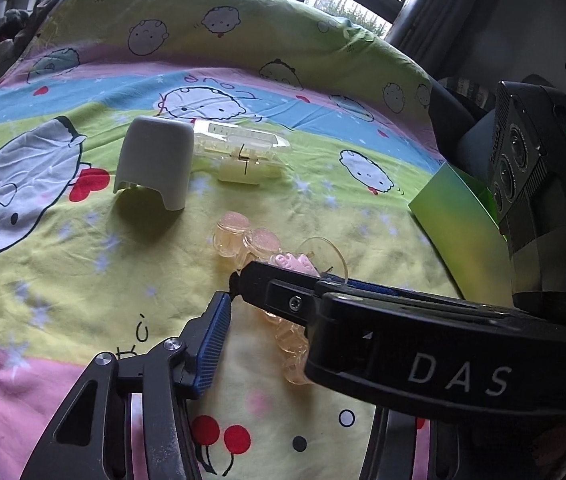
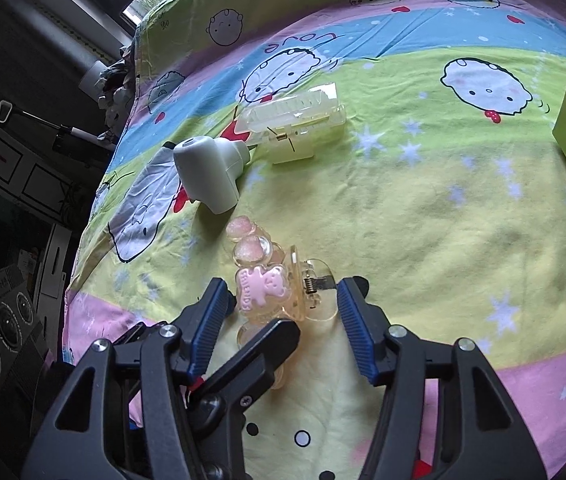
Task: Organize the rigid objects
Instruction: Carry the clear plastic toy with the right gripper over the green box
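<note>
The hair clip (image 2: 271, 292) lies near the middle of the bedsheet (image 2: 423, 220), between the right gripper (image 2: 281, 312)'s open pads, neither visibly touching it. The left gripper (image 1: 267, 304) reaches it too; its grip cannot be told. Farther off lie a grey cap (image 1: 155, 160) and clear box (image 1: 243, 152).

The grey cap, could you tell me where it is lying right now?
The grey cap lies left of centre on the bedsheet, just left of the clear clip.
</note>
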{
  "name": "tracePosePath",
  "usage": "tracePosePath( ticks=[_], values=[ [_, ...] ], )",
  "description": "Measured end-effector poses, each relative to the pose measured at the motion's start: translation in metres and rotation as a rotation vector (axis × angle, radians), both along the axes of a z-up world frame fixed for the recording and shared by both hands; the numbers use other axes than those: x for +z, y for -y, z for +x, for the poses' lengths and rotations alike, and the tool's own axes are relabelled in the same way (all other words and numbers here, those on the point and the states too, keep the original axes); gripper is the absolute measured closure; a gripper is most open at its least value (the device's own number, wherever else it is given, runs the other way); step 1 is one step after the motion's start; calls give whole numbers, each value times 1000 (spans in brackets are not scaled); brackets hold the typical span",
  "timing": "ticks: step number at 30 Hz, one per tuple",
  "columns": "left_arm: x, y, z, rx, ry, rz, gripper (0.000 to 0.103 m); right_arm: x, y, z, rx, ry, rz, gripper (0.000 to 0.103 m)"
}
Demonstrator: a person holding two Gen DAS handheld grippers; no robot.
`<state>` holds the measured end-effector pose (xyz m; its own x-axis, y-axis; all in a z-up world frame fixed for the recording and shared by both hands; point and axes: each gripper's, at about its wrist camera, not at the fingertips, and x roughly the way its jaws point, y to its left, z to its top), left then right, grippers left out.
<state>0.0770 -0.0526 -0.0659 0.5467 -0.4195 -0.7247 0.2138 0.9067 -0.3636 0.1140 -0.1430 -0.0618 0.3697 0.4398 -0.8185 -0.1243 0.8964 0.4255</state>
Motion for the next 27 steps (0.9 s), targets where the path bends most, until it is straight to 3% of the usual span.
tracePosePath(
  ticks=[4,5,10,11,20,27],
  values=[
    [-1,5,1,-15,4,0,64,0,-5,-2,12,28,-26,49],
    [-1,6,0,-16,7,7,65,0,-5,-3,7,30,-44,53],
    [7,10,-2,-9,30,33,65,3,0,-4,-16,36,-6,55],
    [10,11,-4,-9,43,31,65,7,0,-6,-12,49,-7,63],
    [58,33,-18,-38,167,45,65,55,22,-22,-54,163,27,63],
    [100,74,-30,-142,282,42,65,100,63,-46,-145,281,26,63]
  ],
)
